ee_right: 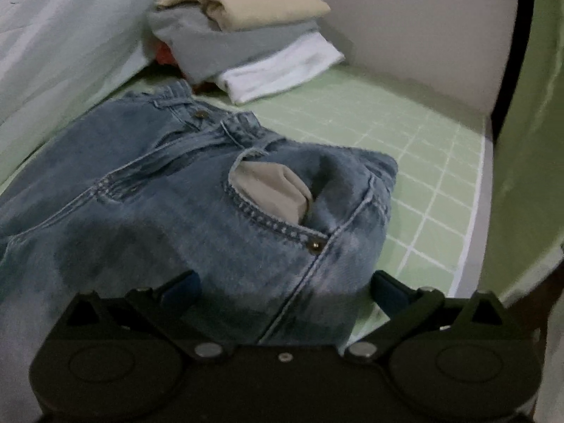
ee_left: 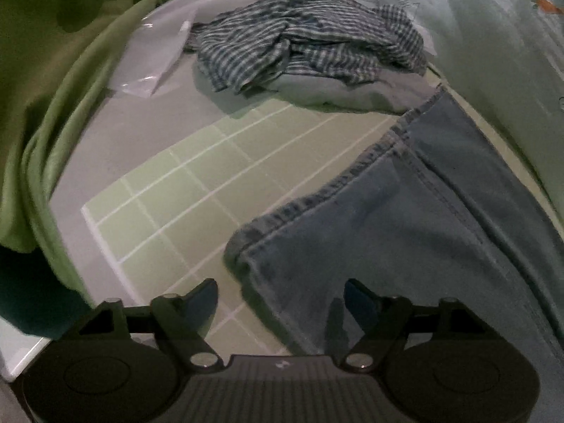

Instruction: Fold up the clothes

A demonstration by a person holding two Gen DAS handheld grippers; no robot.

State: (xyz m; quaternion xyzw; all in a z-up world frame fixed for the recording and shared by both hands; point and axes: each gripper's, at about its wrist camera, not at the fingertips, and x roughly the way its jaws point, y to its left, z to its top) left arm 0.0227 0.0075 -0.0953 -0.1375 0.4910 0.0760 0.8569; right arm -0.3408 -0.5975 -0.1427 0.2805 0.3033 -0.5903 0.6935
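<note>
Blue jeans lie flat on the green grid mat (ee_left: pixel 183 190). The left wrist view shows the leg hems (ee_left: pixel 405 218), stacked, at the right. My left gripper (ee_left: pixel 280 298) is open and empty, just above the near hem corner. The right wrist view shows the waist and hip of the jeans (ee_right: pixel 183 190), with a beige pocket lining (ee_right: pixel 271 185) poking out. My right gripper (ee_right: pixel 285 287) is open and empty, low over the hip side seam.
A crumpled blue-and-white striped garment (ee_left: pixel 306 42) lies on a white one at the far end of the mat. A stack of folded clothes (ee_right: pixel 246 31), beige, grey and white, sits beyond the waistband. Pale fabric (ee_left: pixel 493 53) hangs alongside. Green cloth (ee_left: pixel 53 105) drapes at the left.
</note>
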